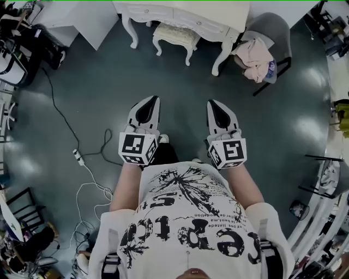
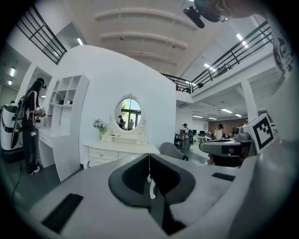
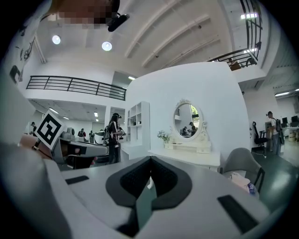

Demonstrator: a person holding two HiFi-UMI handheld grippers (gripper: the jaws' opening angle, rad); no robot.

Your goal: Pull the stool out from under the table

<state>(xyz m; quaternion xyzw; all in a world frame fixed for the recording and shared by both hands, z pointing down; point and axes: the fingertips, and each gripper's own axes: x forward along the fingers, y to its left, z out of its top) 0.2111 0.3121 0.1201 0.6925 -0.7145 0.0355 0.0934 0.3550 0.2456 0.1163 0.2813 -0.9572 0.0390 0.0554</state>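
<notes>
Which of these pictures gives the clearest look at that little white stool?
The head view: the stool shows from above, tucked partly under the table. Both gripper views show the table top and mirror, but their own jaws block the space beneath.

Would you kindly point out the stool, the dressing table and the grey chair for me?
stool (image 1: 175, 34), head view, on its cushioned seat.
dressing table (image 1: 218, 10), head view, on its bare top.
grey chair (image 1: 272, 27), head view, on its backrest.

A glossy dark floor (image 1: 109, 87) carries a white power strip (image 1: 79, 158) and a grey chair (image 1: 275, 27) draped with pink cloth (image 1: 253, 57); a curved white wall (image 2: 103, 79) rises beside open white shelves (image 2: 67, 93); black mezzanine railings (image 3: 74, 86) run beneath round ceiling lights (image 3: 106, 45).
</notes>
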